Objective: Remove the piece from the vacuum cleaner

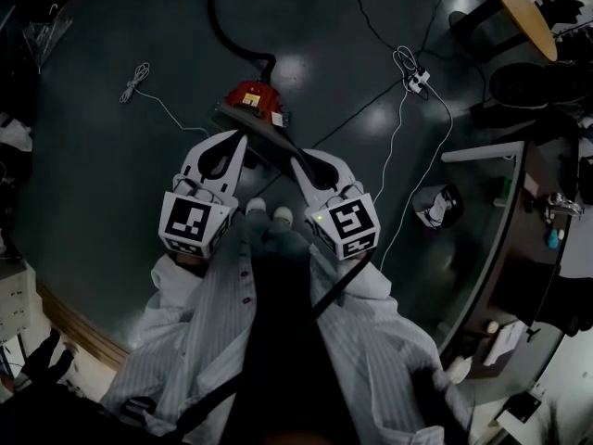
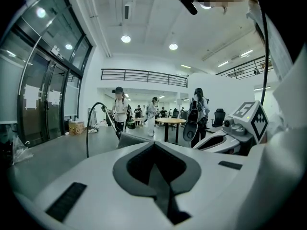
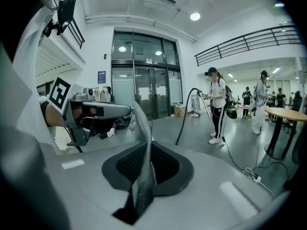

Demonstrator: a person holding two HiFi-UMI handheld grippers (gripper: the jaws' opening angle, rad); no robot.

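Note:
A red vacuum cleaner [image 1: 252, 95] with a black hose [image 1: 222, 26] sits on the dark floor below my hands. Above it a flat, dark grey mesh piece [image 1: 269, 144] spans between both grippers. My right gripper [image 1: 295, 160] is shut on it. In the right gripper view the thin sheet [image 3: 142, 128] stands upright out of the closed jaws [image 3: 144, 145]. My left gripper [image 1: 243, 137] meets the piece's other end. In the left gripper view its jaws [image 2: 154, 146] are shut with a thin grey strip in the seam. The grey slab [image 2: 134, 140] shows just past the tips.
Cables and a power strip [image 1: 417, 80] lie on the floor to the right, and a coiled white cord [image 1: 139, 82] to the left. A round wooden table [image 1: 519, 7] and a desk [image 1: 500, 211] stand at the right. People [image 3: 218, 104] stand farther off in the hall.

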